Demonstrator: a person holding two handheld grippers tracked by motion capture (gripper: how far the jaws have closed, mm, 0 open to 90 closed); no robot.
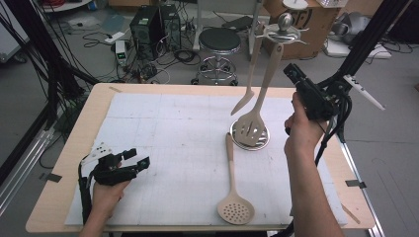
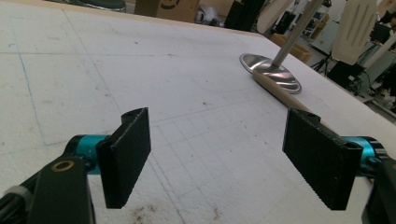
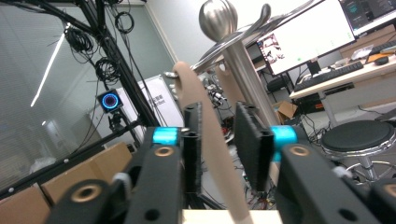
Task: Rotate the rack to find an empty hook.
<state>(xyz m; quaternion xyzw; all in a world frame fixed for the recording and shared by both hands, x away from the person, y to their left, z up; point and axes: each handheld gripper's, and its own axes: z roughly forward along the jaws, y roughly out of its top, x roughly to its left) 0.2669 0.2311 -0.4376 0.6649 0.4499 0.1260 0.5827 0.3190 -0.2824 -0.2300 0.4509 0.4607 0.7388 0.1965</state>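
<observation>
The right tongs (image 3: 218, 144) are raised at the far right of the table, and in the right gripper view a beige handle runs between their 2 jaws, lying against the left one with a gap to the right one, so they look partly closed around it rather than clenched. This handle belongs to the slotted spatula (image 1: 252, 127), which hangs from the steel rack (image 1: 282, 29) with its blade low over the rack's round base (image 1: 264, 143). A second beige utensil (image 1: 250, 79) hangs just beside it on the left. The left tongs (image 2: 219, 154) rest released on the near left of the table (image 1: 64, 163), jaws wide apart above the white mat (image 1: 163, 123), pointing toward the base. A skimmer (image 1: 236, 210) lies flat on the mat near the front edge, its handle reaching toward the base. The step in hand seems to be seating or releasing the spatula on its hook. To do it well, keep the handle upright, let it settle until the hook carries the weight, then open the jaws fully and draw straight back without brushing the handle, so neither hanging utensil swings or slips off.
</observation>
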